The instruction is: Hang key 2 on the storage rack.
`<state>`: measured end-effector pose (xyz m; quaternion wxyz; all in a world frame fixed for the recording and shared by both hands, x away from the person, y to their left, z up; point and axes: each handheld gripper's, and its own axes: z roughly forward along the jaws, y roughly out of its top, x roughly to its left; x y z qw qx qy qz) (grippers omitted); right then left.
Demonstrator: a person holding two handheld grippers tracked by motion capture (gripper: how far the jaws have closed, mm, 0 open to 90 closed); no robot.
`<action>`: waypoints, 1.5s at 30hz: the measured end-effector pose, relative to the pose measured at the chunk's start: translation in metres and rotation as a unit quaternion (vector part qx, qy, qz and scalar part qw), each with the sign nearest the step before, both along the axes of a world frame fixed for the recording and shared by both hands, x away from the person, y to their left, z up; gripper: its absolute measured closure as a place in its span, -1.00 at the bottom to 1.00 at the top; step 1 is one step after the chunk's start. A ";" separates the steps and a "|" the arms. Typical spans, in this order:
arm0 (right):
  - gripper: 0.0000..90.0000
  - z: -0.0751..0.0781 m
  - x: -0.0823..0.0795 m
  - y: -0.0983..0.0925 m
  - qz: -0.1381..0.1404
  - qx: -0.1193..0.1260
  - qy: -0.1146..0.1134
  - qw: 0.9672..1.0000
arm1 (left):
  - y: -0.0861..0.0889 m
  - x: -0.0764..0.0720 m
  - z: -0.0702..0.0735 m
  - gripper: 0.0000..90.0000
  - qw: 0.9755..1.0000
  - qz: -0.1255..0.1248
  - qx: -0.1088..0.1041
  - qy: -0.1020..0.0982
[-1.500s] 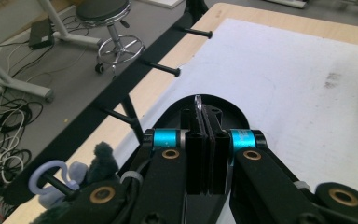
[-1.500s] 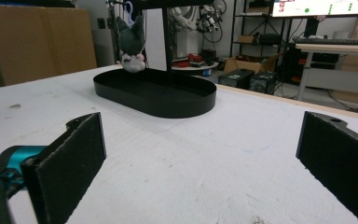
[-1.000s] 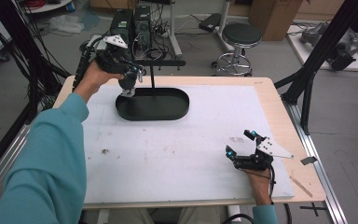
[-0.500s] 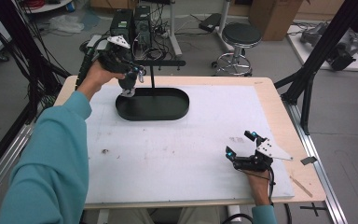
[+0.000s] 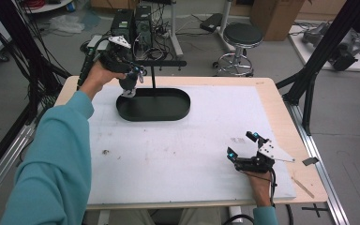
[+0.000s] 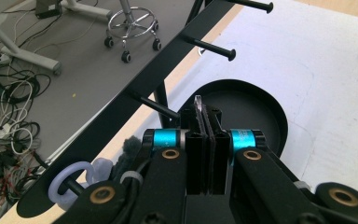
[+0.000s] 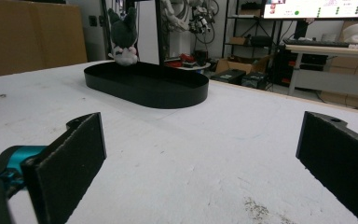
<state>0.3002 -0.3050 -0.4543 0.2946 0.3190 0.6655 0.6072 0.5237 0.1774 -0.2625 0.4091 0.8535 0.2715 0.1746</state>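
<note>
- The left gripper (image 5: pixel 132 80) is clenched on a thin clear strap (image 6: pixel 199 106), and a small grey plush toy (image 5: pixel 128 83) hangs below it – over the left end of the black oval tray (image 5: pixel 153 112).
- Just beside the gripper runs a black rack bar (image 6: pixel 135 93) with pegs, and a pale ring (image 6: pixel 67 186) sits on one peg.
- The right gripper (image 5: pixel 243 147) rests on the white surface (image 5: pixel 178 154) near the front right corner – jaws spread wide, nothing between them, well apart from the tray.

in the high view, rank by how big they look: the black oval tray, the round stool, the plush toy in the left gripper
1. black oval tray
2. round stool, though it stands farther from the camera, so its true size is unsure
3. plush toy, partly hidden by the left gripper
</note>
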 end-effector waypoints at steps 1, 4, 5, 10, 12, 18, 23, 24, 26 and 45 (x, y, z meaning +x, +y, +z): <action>-0.99 0.000 0.000 0.000 0.000 0.001 0.001 1.000 | 0.000 0.001 0.000 0.96 1.000 -0.002 0.002 0.001; -0.99 0.000 0.000 0.000 0.001 0.002 0.002 1.000 | -0.001 0.003 -0.003 0.96 1.000 -0.003 0.005 0.004; -0.99 0.000 0.000 0.000 0.000 0.001 0.001 1.000 | -0.002 0.003 -0.004 0.96 1.000 -0.002 0.006 0.003; -0.99 0.000 0.000 0.000 0.000 0.000 0.000 1.000 | -0.002 0.006 -0.006 0.96 1.000 0.001 0.007 0.007; -0.99 0.000 0.000 0.000 0.000 0.001 0.001 1.000 | -0.002 0.008 -0.007 0.96 1.000 0.000 0.005 0.007; -0.99 0.000 0.000 0.000 0.001 0.000 0.003 1.000 | 0.001 0.010 -0.008 0.96 1.000 0.004 0.005 0.007; -0.99 0.000 0.000 0.000 0.000 0.001 0.004 1.000 | 0.003 0.012 -0.008 0.96 1.000 0.007 0.001 0.006; -0.99 0.000 0.000 0.000 0.001 0.001 0.004 1.000 | 0.003 0.012 -0.008 0.96 1.000 0.007 0.001 0.006; -0.99 0.000 0.000 0.000 0.000 0.001 0.002 1.000 | 0.003 0.013 -0.009 0.96 1.000 0.009 0.001 0.006; -0.99 0.000 0.000 0.000 0.001 0.001 0.004 1.000 | -0.001 0.022 -0.006 0.96 1.000 0.027 0.000 -0.007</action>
